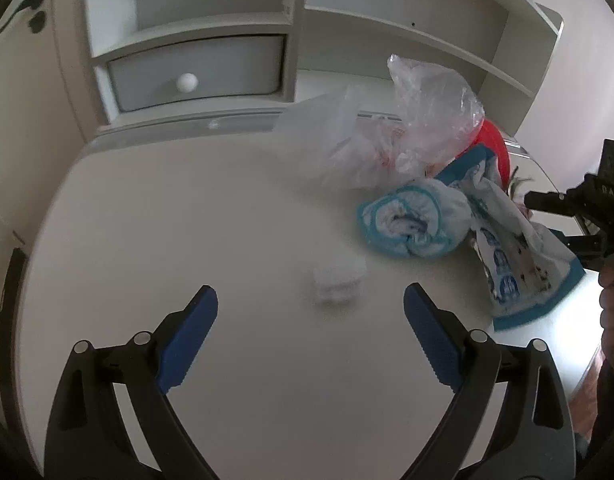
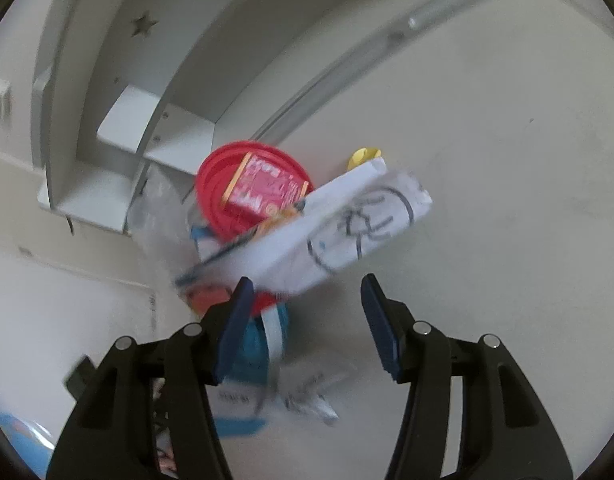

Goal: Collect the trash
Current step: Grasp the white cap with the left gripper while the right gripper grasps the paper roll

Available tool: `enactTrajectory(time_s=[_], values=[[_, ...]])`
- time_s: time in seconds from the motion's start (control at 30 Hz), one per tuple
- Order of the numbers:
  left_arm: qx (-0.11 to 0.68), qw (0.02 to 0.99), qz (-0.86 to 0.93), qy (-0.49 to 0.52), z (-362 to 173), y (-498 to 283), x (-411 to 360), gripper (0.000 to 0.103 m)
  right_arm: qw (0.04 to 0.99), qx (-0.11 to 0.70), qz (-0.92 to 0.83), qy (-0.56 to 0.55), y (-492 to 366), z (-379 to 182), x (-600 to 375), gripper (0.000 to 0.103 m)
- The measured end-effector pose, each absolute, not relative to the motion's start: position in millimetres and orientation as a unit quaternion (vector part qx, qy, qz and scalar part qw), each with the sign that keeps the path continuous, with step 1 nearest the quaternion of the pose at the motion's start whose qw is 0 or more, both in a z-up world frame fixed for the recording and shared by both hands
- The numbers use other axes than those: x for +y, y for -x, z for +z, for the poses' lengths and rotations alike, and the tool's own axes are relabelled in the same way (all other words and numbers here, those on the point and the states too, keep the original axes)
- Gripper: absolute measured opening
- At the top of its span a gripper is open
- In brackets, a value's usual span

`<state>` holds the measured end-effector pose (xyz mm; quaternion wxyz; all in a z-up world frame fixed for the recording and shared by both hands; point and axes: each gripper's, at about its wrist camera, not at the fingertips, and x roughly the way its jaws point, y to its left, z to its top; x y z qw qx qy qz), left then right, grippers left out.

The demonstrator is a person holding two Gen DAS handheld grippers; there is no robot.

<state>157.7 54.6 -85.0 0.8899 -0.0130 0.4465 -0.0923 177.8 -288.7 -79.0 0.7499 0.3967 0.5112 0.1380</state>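
My left gripper (image 1: 310, 307) is open and empty above the white desk (image 1: 187, 216), with a small white wad of tissue (image 1: 338, 280) lying just beyond its fingertips. Further right lie a rolled blue-and-white wrapper (image 1: 411, 220) and crumpled clear plastic bags (image 1: 427, 116). My right gripper (image 2: 305, 298) is open and empty; its body shows at the right edge of the left wrist view (image 1: 587, 208). Just beyond its fingertips a white paper with a black drawing (image 2: 347, 224) hangs tilted over a red bowl (image 2: 219, 184) holding a red packet (image 2: 267, 188).
A white shelf unit with a drawer and round knob (image 1: 187, 82) stands at the back of the desk. A yellow object (image 2: 363, 157) peeks out behind the paper. Blue-and-white wrappers (image 2: 263, 344) lie under my right gripper. The desk's right edge (image 1: 587, 360) is near.
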Motion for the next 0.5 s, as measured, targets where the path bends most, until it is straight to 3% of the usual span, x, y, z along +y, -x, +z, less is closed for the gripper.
enactTrajectory(time_s=[0.17,0.2,0.23,0.27,0.33,0.37,0.5], values=[[0.457,0.884,-0.1,0.007,-91.8,-175.4,40.9,0.091,0.749,0.505,0.126,-0.411,-194.8,-74.9,-293.0,0.054],[0.459,0.883,-0.101,0.005,-92.8,-177.4,38.7,0.089,0.749,0.504,0.124,-0.412,-196.9,-73.9,-294.1,0.051],[0.46,0.882,-0.101,0.005,-93.7,-178.9,38.2,0.085,0.748,0.504,0.124,-0.414,-198.3,-72.8,-294.5,0.04],[0.46,0.882,-0.101,0.005,-94.0,-179.5,37.3,0.074,0.748,0.503,0.128,-0.414,-199.4,-71.4,-295.7,0.029],[0.462,0.881,-0.1,0.0,-95.2,-177.3,34.0,0.05,0.751,0.5,0.132,-0.411,-197.6,-67.5,-299.0,0.019],[0.464,0.88,-0.101,-0.006,-95.7,-175.1,31.4,0.032,0.753,0.496,0.133,-0.41,-196.4,-65.1,-300.6,0.016],[0.457,0.883,-0.104,-0.002,-89.7,-166.3,29.0,0.03,0.765,0.478,0.143,-0.407,-184.8,-49.2,-308.5,0.011]])
